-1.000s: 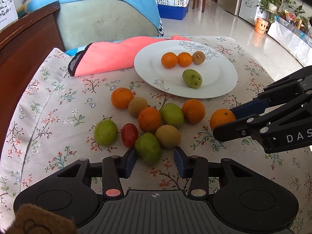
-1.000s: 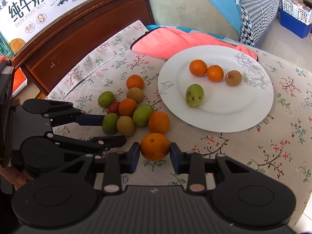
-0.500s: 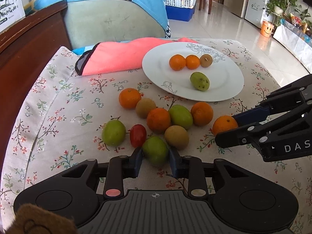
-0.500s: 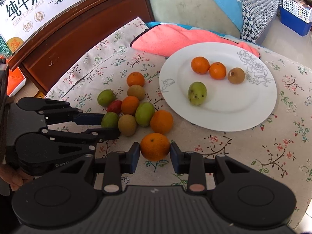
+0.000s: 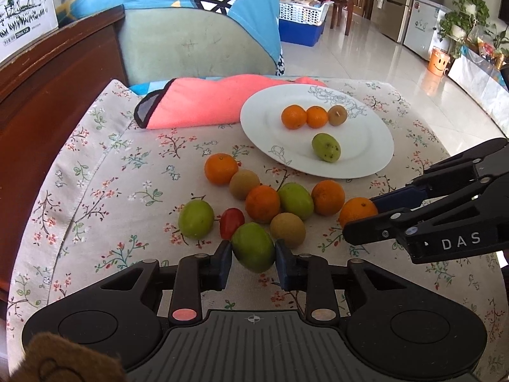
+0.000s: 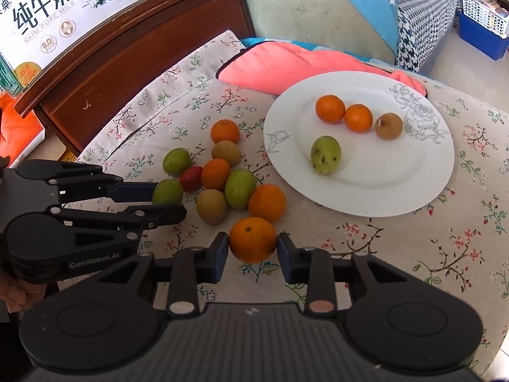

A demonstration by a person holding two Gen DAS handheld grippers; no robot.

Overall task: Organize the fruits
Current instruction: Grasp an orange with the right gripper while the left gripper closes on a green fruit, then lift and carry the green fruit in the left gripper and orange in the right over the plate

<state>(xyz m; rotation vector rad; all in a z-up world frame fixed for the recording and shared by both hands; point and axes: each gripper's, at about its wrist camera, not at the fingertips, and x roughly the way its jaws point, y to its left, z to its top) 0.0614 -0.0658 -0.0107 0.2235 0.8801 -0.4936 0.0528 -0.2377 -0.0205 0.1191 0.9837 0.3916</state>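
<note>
My left gripper [image 5: 253, 256] is shut on a green fruit [image 5: 253, 245] at the near edge of a cluster of loose fruit on the floral cloth. In the right wrist view that same left gripper [image 6: 170, 200] comes in from the left, its pads on the green fruit [image 6: 167, 191]. My right gripper [image 6: 253, 250] is shut on an orange [image 6: 253, 237] just in front of the cluster. The left wrist view shows this orange [image 5: 354, 211] between the right gripper's [image 5: 361, 218] fingers. A white plate [image 5: 366, 133] behind holds two small oranges, a brown kiwi and a green fruit.
Several oranges, kiwis, green fruits and one red fruit [image 5: 231, 221] lie bunched between the grippers and the plate. A pink towel [image 5: 197, 102] lies at the cloth's far side. A wooden bed frame [image 6: 127, 51] and a milk carton box stand to the left.
The left gripper's jaws have closed from wide apart onto the green fruit. The right gripper and its orange have stayed put.
</note>
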